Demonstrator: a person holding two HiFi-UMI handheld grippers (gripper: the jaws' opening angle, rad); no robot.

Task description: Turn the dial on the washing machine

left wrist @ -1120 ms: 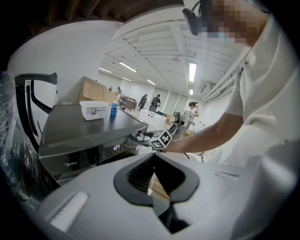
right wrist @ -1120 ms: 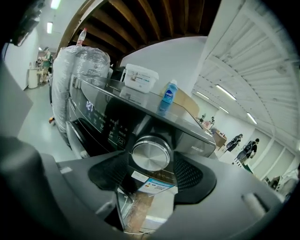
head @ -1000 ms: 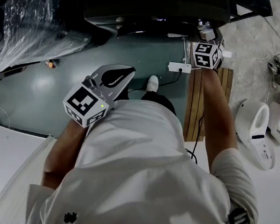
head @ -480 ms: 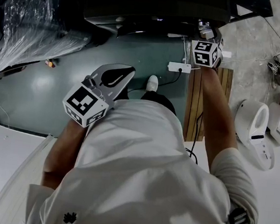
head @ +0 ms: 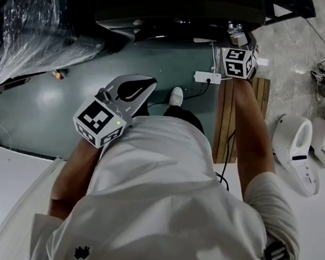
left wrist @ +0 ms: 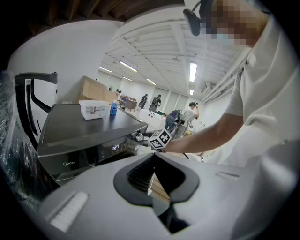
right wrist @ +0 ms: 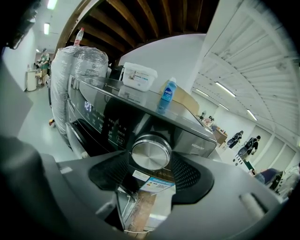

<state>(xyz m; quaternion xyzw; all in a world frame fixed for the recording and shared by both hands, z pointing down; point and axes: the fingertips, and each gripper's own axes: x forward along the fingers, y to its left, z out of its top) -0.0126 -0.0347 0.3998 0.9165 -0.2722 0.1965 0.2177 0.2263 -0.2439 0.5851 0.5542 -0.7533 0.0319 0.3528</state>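
The dark washing machine stands ahead of me. My right gripper reaches its front panel at the top right, marker cube toward me. In the right gripper view its jaws sit either side of the round silver dial and are shut on it. The lit display is left of the dial. My left gripper hangs low over the green floor, away from the machine. Its jaws meet at the tips with nothing between them. The left gripper view shows the machine and the right arm at its panel.
A white box and a blue bottle stand on the machine's top. A plastic-wrapped appliance is to its left. A power strip, a wooden pallet and white fixtures lie on the floor at the right.
The right gripper's marker cube has twisted slightly at the dial and shifted a little left. The left gripper has stayed where it was.
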